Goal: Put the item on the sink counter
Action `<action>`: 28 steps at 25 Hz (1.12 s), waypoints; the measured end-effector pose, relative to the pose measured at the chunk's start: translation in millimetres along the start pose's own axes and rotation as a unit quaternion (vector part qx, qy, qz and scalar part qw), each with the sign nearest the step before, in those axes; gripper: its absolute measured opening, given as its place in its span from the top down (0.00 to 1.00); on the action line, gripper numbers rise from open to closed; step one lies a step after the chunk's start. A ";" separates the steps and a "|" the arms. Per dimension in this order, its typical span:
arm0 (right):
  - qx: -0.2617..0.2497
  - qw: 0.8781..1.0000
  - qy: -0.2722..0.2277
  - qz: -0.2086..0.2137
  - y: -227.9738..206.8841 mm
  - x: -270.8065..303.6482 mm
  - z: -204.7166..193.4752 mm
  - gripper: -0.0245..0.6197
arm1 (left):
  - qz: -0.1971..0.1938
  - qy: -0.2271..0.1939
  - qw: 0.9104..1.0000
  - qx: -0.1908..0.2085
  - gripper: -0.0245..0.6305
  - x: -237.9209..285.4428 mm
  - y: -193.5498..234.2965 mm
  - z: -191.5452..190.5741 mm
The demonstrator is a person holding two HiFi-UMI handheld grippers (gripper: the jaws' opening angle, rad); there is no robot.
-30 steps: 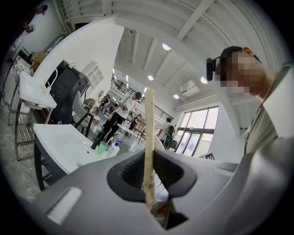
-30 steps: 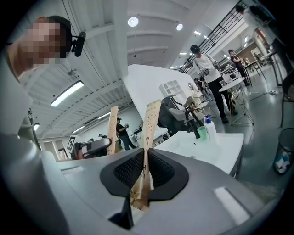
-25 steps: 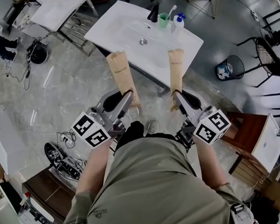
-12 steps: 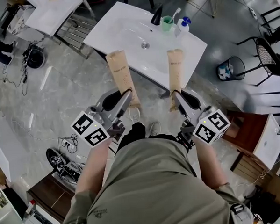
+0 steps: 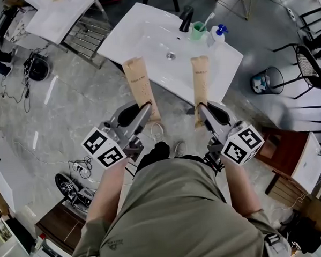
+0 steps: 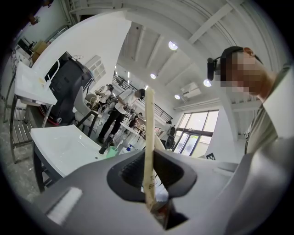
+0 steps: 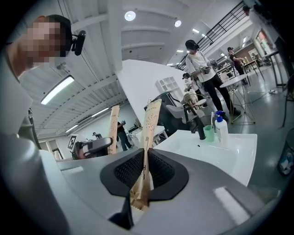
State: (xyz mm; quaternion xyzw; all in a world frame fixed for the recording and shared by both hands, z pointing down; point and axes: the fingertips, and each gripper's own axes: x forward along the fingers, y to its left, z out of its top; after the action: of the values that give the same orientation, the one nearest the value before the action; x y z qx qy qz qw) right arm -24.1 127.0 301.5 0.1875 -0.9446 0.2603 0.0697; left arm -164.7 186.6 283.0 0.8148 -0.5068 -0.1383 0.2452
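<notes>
Each gripper holds a long flat tan paper packet upright. In the head view my left gripper (image 5: 148,113) is shut on the lower end of the left packet (image 5: 139,86), and my right gripper (image 5: 202,111) is shut on the right packet (image 5: 201,80). Both packets' tops overlap the near edge of the white sink counter (image 5: 139,27). The left gripper view shows its packet (image 6: 149,137) edge-on, pinched between the dark pads (image 6: 133,176). In the right gripper view the right packet (image 7: 149,131) is clamped the same way, with the sink counter (image 7: 239,149) ahead.
On the counter's far side stand a black faucet (image 5: 186,19), a green cup with a toothbrush (image 5: 199,30) and a white pump bottle (image 5: 218,34). A waste bin (image 5: 265,80) and chairs stand to the right, a second white table (image 5: 58,12) at the upper left, cables on the floor.
The sink counter has drifted slightly right and down in the head view. Both grippers keep their packets in the same upright pose.
</notes>
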 end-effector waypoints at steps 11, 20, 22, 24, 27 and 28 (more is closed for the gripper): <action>-0.002 1.000 0.000 -0.021 -3.6 39.8 8.7 0.90 | -0.007 0.007 1.000 -0.009 0.89 1.2 45.9 17.2; -0.005 0.999 -0.007 -0.050 -11.1 69.1 18.7 0.90 | -0.013 0.019 1.000 -0.014 0.89 -1.0 85.1 32.0; -0.005 0.998 -0.011 -0.056 -14.0 75.0 20.6 0.90 | -0.013 0.021 1.000 -0.014 0.89 -1.2 94.8 35.1; -0.004 0.998 -0.012 -0.061 -16.2 80.9 22.2 0.90 | -0.012 0.024 1.000 -0.015 0.89 -1.8 104.2 38.6; -0.002 0.998 -0.013 -0.067 -18.1 88.3 23.9 0.90 | -0.008 0.029 0.999 -0.015 0.89 -2.3 117.0 42.7; -0.002 0.998 -0.014 -0.068 -18.5 89.9 24.3 0.90 | -0.007 0.030 0.999 -0.015 0.89 -2.1 119.8 43.7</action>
State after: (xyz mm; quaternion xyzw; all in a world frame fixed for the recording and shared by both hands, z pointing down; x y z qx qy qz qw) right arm -100.4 71.2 309.9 0.2550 -0.9309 0.2505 0.0749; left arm -277.2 133.4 310.9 0.8186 -0.4912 -0.1228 0.2713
